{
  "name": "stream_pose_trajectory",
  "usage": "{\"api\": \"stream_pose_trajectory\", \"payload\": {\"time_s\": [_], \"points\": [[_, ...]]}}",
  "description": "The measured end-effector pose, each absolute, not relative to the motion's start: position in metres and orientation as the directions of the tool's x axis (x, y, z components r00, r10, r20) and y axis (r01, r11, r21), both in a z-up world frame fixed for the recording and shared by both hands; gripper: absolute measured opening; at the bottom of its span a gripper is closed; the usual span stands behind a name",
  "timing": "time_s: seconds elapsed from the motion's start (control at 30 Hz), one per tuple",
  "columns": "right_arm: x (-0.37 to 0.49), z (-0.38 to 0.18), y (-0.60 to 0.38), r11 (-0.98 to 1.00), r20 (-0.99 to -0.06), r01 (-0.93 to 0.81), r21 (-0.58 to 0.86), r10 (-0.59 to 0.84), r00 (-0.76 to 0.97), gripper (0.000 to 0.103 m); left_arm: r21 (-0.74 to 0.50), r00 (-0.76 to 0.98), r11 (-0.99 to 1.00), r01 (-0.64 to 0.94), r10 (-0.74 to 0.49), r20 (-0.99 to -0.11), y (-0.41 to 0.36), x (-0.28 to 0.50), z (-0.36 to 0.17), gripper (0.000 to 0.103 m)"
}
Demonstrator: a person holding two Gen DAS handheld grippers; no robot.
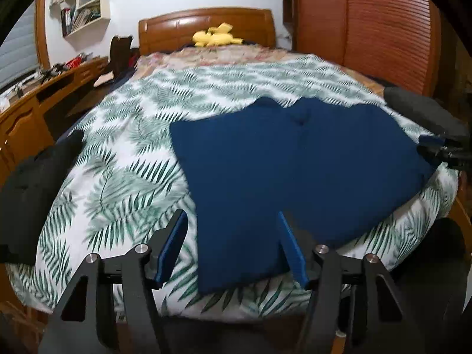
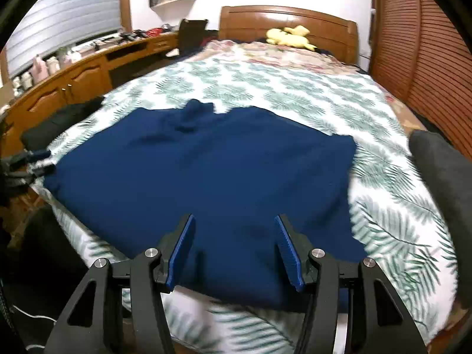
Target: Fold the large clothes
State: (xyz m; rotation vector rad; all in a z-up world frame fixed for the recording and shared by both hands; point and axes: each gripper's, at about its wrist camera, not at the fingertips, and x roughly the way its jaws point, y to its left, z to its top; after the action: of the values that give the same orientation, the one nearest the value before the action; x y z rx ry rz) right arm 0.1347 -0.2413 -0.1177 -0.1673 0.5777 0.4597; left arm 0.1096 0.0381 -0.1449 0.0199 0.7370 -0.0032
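A dark blue garment (image 1: 295,159) lies spread flat on the leaf-print bedspread (image 1: 124,159), near the foot of the bed. It also shows in the right wrist view (image 2: 206,171). My left gripper (image 1: 231,221) is open and empty, its blue pads either side of the garment's near left corner. My right gripper (image 2: 234,224) is open and empty, just above the garment's near edge. The right gripper also shows at the right edge of the left wrist view (image 1: 442,150). The left gripper also shows at the left edge of the right wrist view (image 2: 32,162).
A dark folded cloth (image 1: 32,185) lies at the bed's left edge. A grey cloth (image 2: 442,183) lies at the right edge. A yellow plush toy (image 1: 215,37) sits by the wooden headboard (image 1: 177,29). A wooden desk (image 2: 82,73) runs along the left. A slatted wardrobe (image 1: 383,29) stands right.
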Motion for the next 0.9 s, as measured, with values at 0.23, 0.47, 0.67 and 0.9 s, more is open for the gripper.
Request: {"api": "stream_pose_trajectory", "payload": {"time_s": [0.23, 0.47, 0.67, 0.9], "points": [[0.143, -0.146, -0.198, 0.835, -0.616, -0.550, -0.017, 0.425, 0.664, 0.057, -0.029, 0.688, 0.999, -0.025, -0.004, -0.725, 0.051, 0.104, -0.164, 0.064], [0.148, -0.159, -0.187, 0.833, -0.622, -0.552, -0.049, 0.407, 0.669, 0.058, -0.111, 0.672, 0.993, -0.036, -0.058, -0.739, 0.061, 0.099, -0.176, 0.063], [0.148, -0.162, -0.188, 0.834, -0.611, -0.550, -0.049, 0.410, 0.677, 0.058, -0.142, 0.672, 0.989, -0.032, -0.084, -0.736, 0.061, 0.096, -0.178, 0.057], [0.145, -0.168, -0.194, 0.831, -0.595, -0.554, -0.039, 0.427, 0.682, 0.058, -0.161, 0.668, 0.986, -0.036, -0.097, -0.738, 0.060, 0.096, -0.178, 0.054]]}}
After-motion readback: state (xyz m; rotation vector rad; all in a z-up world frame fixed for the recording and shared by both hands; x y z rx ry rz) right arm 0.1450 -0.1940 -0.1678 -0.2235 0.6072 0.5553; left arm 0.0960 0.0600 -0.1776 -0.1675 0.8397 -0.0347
